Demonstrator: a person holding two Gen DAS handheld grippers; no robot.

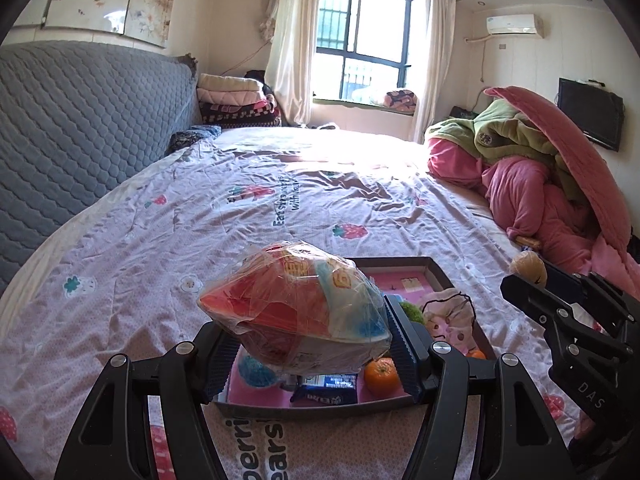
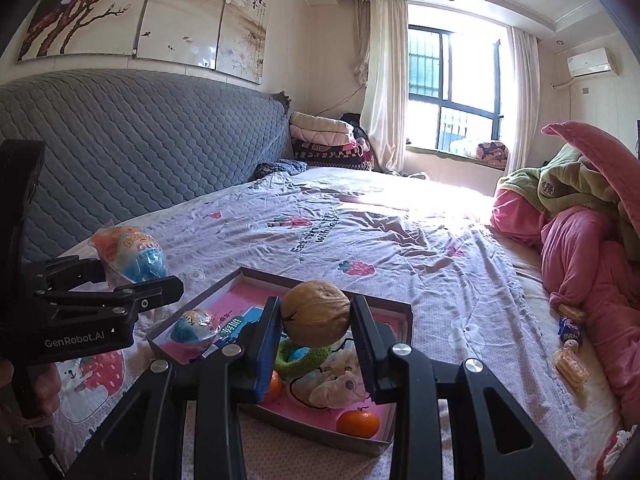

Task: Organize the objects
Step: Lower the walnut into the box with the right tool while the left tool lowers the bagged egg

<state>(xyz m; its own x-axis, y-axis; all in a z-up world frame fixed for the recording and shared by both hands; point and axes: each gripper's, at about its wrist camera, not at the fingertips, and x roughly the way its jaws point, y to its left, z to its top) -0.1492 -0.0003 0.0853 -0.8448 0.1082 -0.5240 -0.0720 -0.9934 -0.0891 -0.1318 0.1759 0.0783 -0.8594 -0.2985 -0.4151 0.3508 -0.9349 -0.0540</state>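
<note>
My left gripper (image 1: 308, 344) has its fingers (image 1: 402, 344) clamped on a wrapped egg toy (image 1: 296, 312), one pad on each side. The toy hangs above the near left part of the tray (image 1: 440, 276), clear of its floor. My right gripper (image 2: 316, 324) has its fingers (image 2: 366, 340) clamped on a walnut (image 2: 315, 318), held above the tray's middle. The tray lies on the bed (image 1: 200, 220). Inside the tray: a second egg toy (image 2: 194, 330) at the left, a green ring (image 2: 298, 356) under the walnut, a pale pouch (image 2: 332, 384) beside it, one orange (image 2: 357, 422) at the near right corner, another orange (image 2: 274, 386) partly hidden behind my right gripper's left finger. Snack packets (image 2: 568, 344) lie on the bed, well right of the tray.
</note>
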